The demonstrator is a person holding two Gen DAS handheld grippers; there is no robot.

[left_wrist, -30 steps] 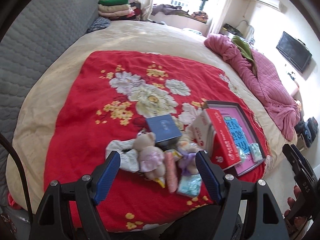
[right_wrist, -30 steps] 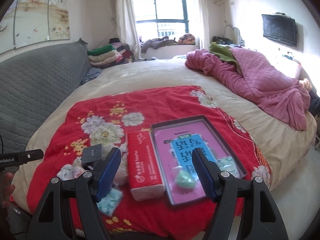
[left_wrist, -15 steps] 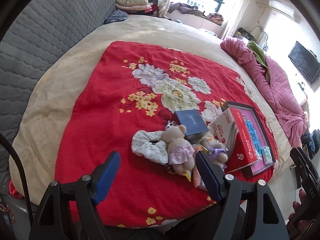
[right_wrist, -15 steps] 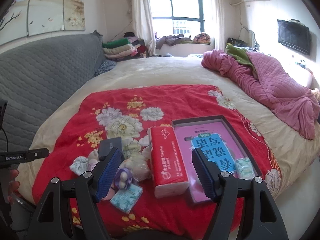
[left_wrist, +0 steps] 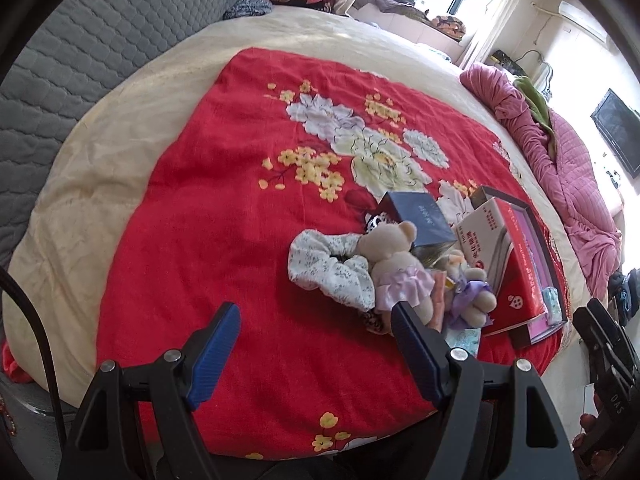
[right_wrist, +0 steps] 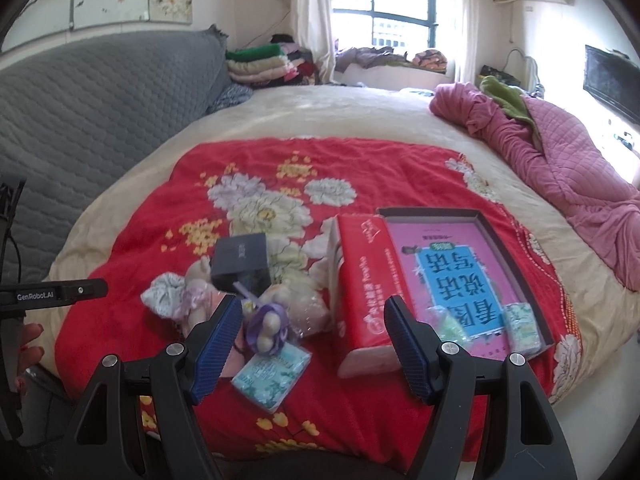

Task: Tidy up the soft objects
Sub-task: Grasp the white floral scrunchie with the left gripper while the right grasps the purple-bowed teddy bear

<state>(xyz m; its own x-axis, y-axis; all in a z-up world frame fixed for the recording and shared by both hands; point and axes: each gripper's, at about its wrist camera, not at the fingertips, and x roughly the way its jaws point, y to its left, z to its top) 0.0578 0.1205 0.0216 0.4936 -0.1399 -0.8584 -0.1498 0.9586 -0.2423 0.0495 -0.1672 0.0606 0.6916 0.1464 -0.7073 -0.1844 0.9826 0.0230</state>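
Tray (right_wrist: pixel 516 236) holding pink book (right_wrist: pixel 460 272), two tissue packs (right_wrist: pixel 522 326), both grippers' jaws apart, empty.

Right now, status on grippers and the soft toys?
Left gripper open, empty. Right gripper open, empty. Bear piled against scrunchie. Tissue pack crowds the pile.

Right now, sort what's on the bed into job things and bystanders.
Job things: bear in pink dress, bear in purple, floral scrunchie, teal tissue pack, red tissue pack, tray.

Bystanders: navy box, pink quilt, folded clothes stack, television.
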